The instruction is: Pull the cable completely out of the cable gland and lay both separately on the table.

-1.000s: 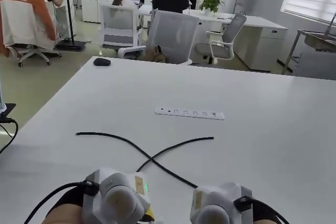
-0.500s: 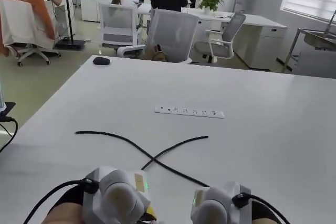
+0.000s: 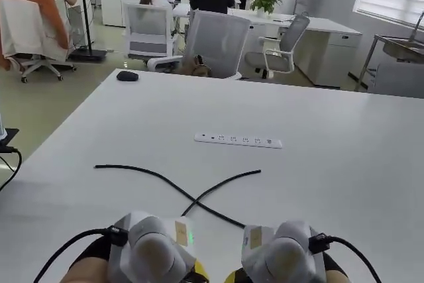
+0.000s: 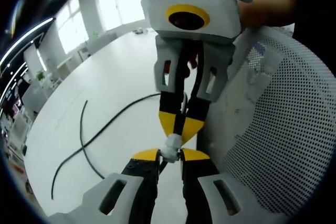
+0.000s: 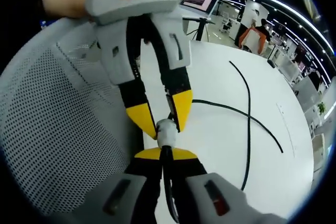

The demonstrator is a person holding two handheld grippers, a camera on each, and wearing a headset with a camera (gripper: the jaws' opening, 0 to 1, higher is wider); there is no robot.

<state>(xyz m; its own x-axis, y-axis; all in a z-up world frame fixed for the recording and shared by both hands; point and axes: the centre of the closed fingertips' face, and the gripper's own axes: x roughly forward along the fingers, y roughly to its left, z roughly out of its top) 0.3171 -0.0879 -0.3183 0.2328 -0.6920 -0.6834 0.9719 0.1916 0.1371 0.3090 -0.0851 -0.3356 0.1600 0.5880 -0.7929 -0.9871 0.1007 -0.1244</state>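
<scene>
Head view: two loose black cables [image 3: 192,198] lie crossed on white table [image 3: 331,164].
Left gripper view: left gripper [image 4: 170,155] clamps small white plastic cable gland [image 4: 170,145] at table's near edge.
Right gripper view: right gripper [image 5: 164,154] pinches thin black cable [image 5: 167,170] touching gland; best pulled straight along cable.

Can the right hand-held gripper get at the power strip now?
Probably not at once: the power strip lies across the table, and the right hand-held gripper is shut on the cable in the cable gland, which the left hand-held gripper holds.
</scene>
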